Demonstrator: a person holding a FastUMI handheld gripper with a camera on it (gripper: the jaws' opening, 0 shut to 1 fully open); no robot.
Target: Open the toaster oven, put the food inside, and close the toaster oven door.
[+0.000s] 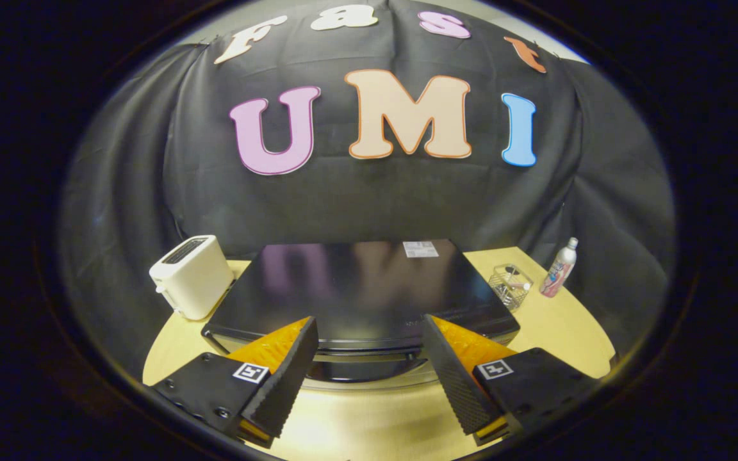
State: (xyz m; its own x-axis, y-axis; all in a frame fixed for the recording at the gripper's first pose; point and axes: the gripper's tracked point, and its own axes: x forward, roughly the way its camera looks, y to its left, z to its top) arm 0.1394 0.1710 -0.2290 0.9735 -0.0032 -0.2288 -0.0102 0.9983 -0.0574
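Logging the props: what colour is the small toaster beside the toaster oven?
White or cream, clearest in the gripper view: toaster, beside the black toaster oven.

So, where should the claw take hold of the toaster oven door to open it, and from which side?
Grip the handle bar across the top front edge of the toaster oven, coming from above and in front. It runs crosswise between the open claw fingers.

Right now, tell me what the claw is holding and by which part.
Nothing. The claw is open, its fingers apart above the glossy black toaster oven, whose door handle lies between them, untouched.
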